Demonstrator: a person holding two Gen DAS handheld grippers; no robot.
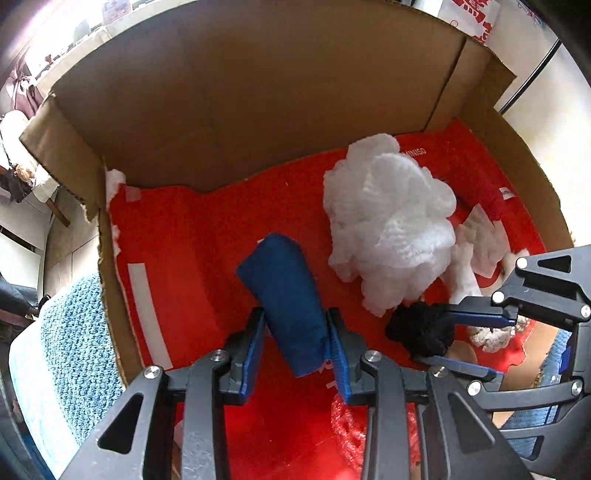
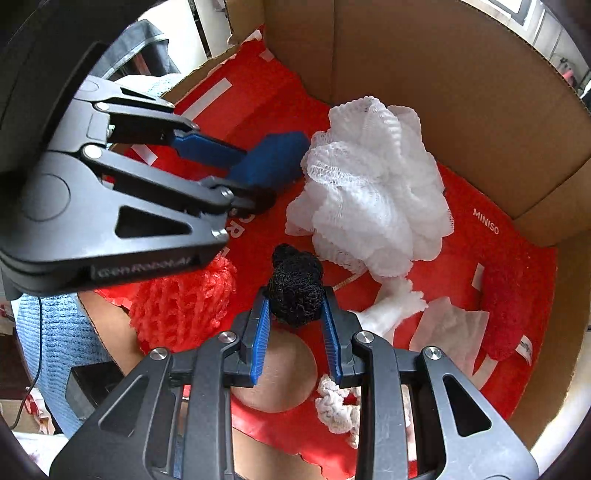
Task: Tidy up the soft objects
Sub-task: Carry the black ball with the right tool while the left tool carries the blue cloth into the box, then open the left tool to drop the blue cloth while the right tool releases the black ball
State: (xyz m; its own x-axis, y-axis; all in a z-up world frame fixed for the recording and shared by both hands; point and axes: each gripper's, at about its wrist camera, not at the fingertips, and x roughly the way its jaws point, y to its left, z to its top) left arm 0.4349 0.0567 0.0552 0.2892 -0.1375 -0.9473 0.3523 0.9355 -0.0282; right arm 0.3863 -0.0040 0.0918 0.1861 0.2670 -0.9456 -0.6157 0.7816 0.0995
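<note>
Cardboard box (image 1: 229,92) — left gripper (image 1: 295,332) clamping blue roll (image 1: 288,295), right gripper (image 2: 295,314) clamping black puff (image 2: 295,291)

Surroundings outside the cardboard box.

Pale blue knitted cloth (image 1: 70,354) just beside the box's left wall, seen again lower left in the right wrist view (image 2: 55,354). Thin dark cable (image 2: 31,391) trailing over that cloth's edge. Dark garment (image 2: 147,48) hanging beyond the far torn corner. White sheet with red print (image 1: 476,18) past the back wall, upper right. Wooden furniture leg (image 1: 59,214) at far left, blurred. Bright window area along the top, detail unreadable.
</note>
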